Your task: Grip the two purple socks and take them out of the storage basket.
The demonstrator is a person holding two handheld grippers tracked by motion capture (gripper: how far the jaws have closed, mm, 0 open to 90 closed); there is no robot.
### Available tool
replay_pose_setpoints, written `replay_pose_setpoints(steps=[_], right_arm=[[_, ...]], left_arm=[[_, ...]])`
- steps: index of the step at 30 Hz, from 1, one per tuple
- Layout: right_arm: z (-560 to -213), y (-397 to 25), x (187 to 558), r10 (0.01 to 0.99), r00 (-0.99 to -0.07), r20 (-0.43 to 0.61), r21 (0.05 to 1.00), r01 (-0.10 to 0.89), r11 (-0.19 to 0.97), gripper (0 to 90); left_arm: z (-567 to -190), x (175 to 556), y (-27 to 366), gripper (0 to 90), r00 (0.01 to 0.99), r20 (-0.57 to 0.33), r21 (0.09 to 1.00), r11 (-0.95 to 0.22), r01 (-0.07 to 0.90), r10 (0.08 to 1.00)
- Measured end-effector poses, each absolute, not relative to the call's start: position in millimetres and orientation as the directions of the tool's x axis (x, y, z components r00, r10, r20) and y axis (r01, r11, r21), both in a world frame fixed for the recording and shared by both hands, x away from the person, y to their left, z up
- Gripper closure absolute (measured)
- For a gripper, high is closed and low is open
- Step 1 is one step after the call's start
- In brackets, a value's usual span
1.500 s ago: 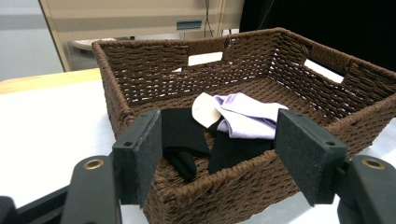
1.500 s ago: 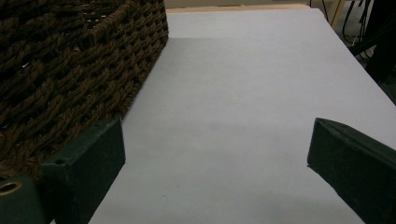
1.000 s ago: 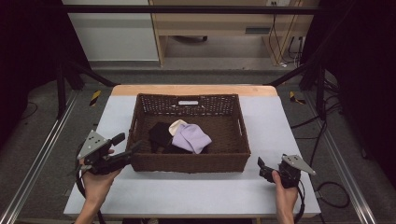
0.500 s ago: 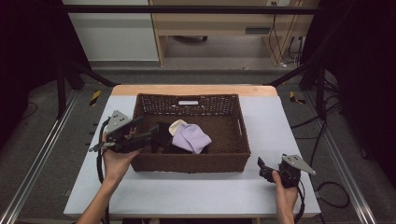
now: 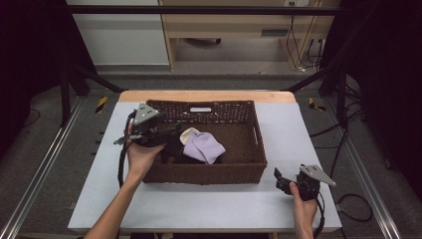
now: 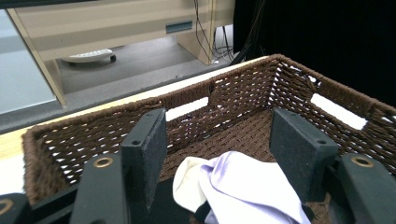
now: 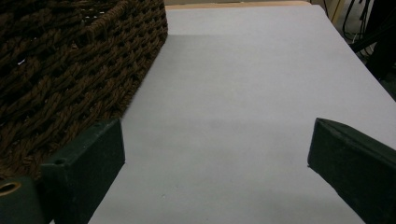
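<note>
Left gripper (image 6: 218, 154) wide open above basket (image 5: 239, 169) | lilac cloth (image 5: 203, 147), cream cloth (image 5: 189, 133) inside | right gripper (image 7: 215, 172) open

Left tool (image 5: 171, 133) moved up from table front, now over basket (image 5: 249, 164) w/ clothes (image 5: 201, 147), jaws apart.

Overhead light is even on the table (image 5: 298, 134); surroundings drop to black. High view is soft, low-detail. My left gripper view: jaws up close slightly blurred, basket (image 6: 243, 93) weave sharp. Right gripper view dimmer, shadow beside basket.
</note>
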State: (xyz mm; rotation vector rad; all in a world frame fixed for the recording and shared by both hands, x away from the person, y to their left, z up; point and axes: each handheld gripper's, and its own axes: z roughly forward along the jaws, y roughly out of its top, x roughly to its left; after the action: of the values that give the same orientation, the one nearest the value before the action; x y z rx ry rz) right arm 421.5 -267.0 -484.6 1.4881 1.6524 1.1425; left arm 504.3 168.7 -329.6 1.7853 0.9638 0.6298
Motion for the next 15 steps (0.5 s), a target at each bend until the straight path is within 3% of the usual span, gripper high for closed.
replay_pose_setpoints(steps=[15], right_arm=[[-485, -266, 423, 0.981, -0.171, 0.088, 0.893, 0.450, -0.001, 4.6]], left_arm=[[-350, 547, 126, 38.7, 0.568, 0.010, 0.883, -0.274, 0.381, 0.823]])
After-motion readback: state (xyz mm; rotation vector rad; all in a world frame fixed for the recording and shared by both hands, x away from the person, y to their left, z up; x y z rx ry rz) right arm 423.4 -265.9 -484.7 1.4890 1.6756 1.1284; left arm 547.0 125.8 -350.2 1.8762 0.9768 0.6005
